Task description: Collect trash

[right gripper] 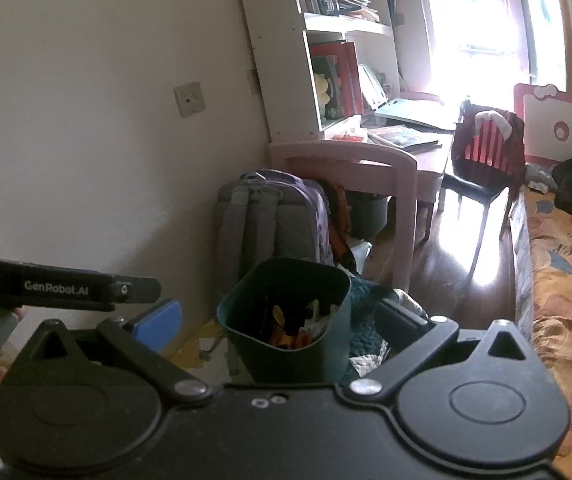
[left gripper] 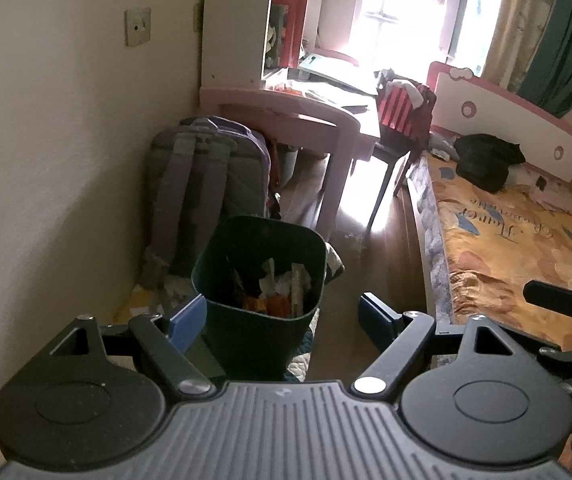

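A dark green trash bin (left gripper: pixel 259 276) stands on the floor by the wall, holding crumpled paper and orange wrappers (left gripper: pixel 277 288). My left gripper (left gripper: pixel 281 316) is open and empty, its blue pads either side of the bin's near rim, above it. In the right wrist view the same bin (right gripper: pixel 286 316) sits between the open, empty fingers of my right gripper (right gripper: pixel 281 328). The left gripper's body (right gripper: pixel 61 288) shows at the left of that view.
A grey and purple backpack (left gripper: pixel 205 184) leans on the wall behind the bin. A pink desk (left gripper: pixel 306 120) with a bookshelf and a chair with clothes (left gripper: pixel 402 116) stand beyond. A bed with an orange cover (left gripper: pixel 518 240) runs along the right. Cloth lies on the floor by the bin.
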Available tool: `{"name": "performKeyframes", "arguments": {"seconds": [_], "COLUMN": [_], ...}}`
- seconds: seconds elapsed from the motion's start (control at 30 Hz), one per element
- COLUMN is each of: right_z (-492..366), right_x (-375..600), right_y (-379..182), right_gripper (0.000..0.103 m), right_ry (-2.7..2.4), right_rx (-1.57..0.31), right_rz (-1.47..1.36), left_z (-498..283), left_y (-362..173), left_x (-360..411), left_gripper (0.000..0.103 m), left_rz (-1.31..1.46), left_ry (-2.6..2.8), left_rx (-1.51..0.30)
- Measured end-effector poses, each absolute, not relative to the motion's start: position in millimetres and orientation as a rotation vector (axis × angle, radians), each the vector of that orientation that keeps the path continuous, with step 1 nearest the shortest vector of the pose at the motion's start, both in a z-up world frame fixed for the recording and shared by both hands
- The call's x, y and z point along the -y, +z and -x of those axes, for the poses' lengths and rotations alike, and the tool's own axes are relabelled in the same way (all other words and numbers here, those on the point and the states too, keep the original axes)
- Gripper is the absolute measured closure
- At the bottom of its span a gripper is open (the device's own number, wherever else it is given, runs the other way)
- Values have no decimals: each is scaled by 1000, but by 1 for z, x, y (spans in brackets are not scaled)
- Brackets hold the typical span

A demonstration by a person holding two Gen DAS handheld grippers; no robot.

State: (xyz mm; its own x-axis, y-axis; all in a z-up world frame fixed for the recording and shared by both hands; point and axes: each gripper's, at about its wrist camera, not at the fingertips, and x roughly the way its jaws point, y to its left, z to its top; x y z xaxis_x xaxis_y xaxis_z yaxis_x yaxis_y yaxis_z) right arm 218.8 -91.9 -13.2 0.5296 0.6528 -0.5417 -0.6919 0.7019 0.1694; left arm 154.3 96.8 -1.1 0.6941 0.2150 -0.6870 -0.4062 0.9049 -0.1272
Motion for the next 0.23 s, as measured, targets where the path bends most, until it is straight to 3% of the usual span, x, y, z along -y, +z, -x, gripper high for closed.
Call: {"name": "performKeyframes", "arguments": {"seconds": [0.23], "right_z": [-214], "right_x": [103], "right_y": [-13], "right_gripper": [0], "right_ry": [804], "right_rx": [-612], "right_rz": [62], "left_z": [-148], "left_y": [2], "left_x": [-80], "left_gripper": [20], "left_rz": [259], "left_ry": [342], "left_rx": [-721]}}
